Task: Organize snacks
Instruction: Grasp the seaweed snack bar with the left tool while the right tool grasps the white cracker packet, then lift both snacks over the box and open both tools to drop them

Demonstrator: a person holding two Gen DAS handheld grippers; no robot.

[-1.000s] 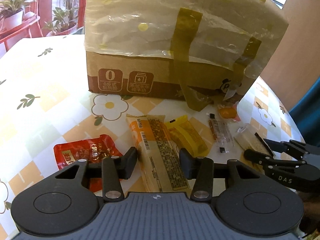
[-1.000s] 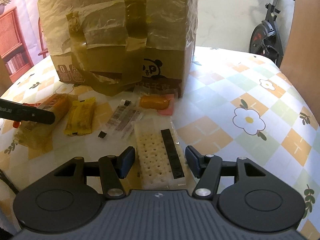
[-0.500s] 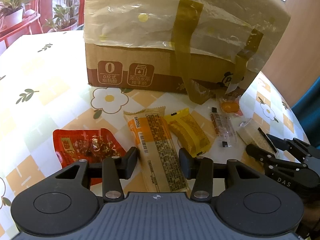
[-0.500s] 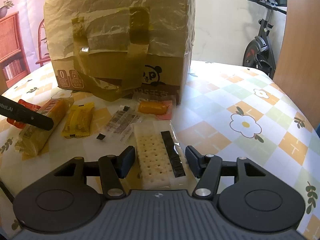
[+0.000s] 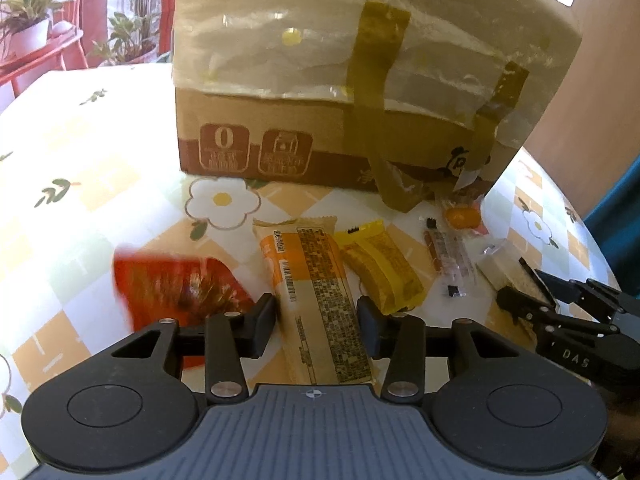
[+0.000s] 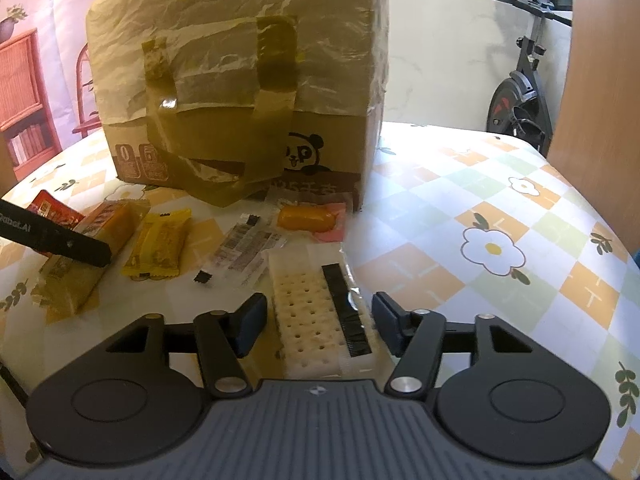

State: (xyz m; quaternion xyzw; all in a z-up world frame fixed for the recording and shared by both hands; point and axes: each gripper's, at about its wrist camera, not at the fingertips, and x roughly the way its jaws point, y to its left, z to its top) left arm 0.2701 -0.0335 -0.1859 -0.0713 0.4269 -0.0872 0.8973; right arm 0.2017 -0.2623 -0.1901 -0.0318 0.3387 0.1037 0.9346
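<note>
Several snacks lie in a row on the table before a cardboard box [image 5: 320, 136] wrapped in plastic and tape. My left gripper [image 5: 318, 320] is open, its fingers on either side of a long orange snack bar [image 5: 316, 292]. A red packet [image 5: 176, 284] lies to its left, a yellow packet [image 5: 380, 268] to its right. My right gripper [image 6: 318, 322] is open around a white cracker pack [image 6: 316, 312]. A clear striped packet [image 6: 248, 246] and an orange candy [image 6: 306, 218] lie beyond it. The right gripper also shows in the left wrist view [image 5: 540, 300].
The table has a checked flowered cloth [image 6: 492, 248] and a rounded edge on the right. The box [image 6: 248, 92] stands close behind the snacks. An exercise bike [image 6: 520, 96] stands beyond the table. Potted plants [image 5: 28, 28] stand at the far left.
Both grippers have risen and pulled back a little, so the snacks look farther off. Both stay open with the same packs between their fingers.
</note>
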